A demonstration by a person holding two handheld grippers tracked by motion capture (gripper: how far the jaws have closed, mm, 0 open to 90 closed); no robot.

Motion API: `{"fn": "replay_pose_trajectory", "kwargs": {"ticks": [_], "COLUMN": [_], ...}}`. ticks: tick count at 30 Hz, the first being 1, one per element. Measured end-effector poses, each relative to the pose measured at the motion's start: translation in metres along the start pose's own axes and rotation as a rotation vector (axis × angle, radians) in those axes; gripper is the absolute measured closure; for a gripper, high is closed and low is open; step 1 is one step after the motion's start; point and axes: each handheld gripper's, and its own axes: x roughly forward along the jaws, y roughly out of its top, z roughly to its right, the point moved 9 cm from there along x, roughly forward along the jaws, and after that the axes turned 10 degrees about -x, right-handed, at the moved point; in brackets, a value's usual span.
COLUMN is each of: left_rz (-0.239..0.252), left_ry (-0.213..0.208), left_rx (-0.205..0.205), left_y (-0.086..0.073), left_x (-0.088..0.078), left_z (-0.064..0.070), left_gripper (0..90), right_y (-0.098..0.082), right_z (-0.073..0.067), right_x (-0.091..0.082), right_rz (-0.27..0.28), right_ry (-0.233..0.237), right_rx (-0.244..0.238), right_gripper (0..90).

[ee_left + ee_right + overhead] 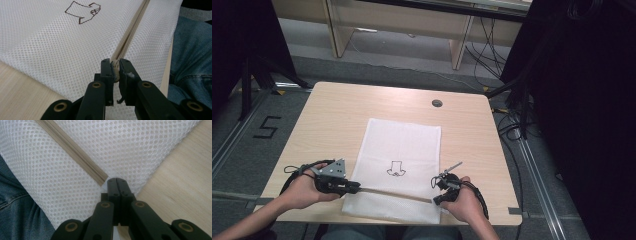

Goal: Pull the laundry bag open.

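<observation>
A white mesh bag point(402, 145) lies flat on the wooden table point(327, 115), with a small shirt outline point(396, 169) drawn on it. A beige zipper point(392, 193) runs across its near end. My left gripper point(357, 187) is at the zipper's left end; in the left gripper view it point(115, 62) is shut on the beige zipper pull point(115, 68), and the zipper point(130, 32) stretches away from it. My right gripper point(437, 200) is at the bag's right edge. In the right gripper view it point(116, 181) is shut on the mesh point(130, 145) just past the zipper's end point(100, 178).
A round cable hole point(437, 103) sits near the table's far edge. The person's jeans point(192, 62) are just below the near edge. Black stands and cables point(512, 95) flank the table, and a wooden desk point(402, 25) stands behind it.
</observation>
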Motion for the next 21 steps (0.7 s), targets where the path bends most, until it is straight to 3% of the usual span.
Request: {"fn": "replay_pose_trajectory", "kwargs": {"ticks": [1, 3, 9, 11, 18, 21], "left_rz": [-0.001, -0.007, -0.001, -0.024, -0.017, -0.032], "left_ry": [0.001, 0.015, 0.027, 0.044, 0.07, 0.1], "left_rx": [-0.022, -0.009, -0.037, -0.014, -0.064, -0.067], "left_y": [-0.001, -0.002, -0.006, -0.01, -0.022, -0.029], "left_x": [0.0, -0.002, -0.008, -0.011, -0.022, -0.024], "left_z": [0.001, -0.001, -0.004, -0.009, -0.019, -0.024], "left_gripper": [81.8, 81.8, 81.8, 81.8, 81.8, 81.8], "right_y": [0.0, 0.001, 0.001, 0.001, -0.001, -0.001], "right_z": [0.001, 0.002, 0.003, 0.003, 0.004, 0.004], "right_x": [0.0, 0.001, 0.0, 0.0, 0.0, 0.0], "right_rz": [0.003, 0.008, 0.009, 0.009, -0.002, 0.0], "right_ry": [-0.001, -0.005, -0.007, -0.014, -0.017, -0.02], "right_rx": [-0.007, -0.018, -0.013, -0.015, 0.01, 0.01], "right_gripper": [90.0, 90.0, 90.0, 90.0, 90.0, 90.0]}}
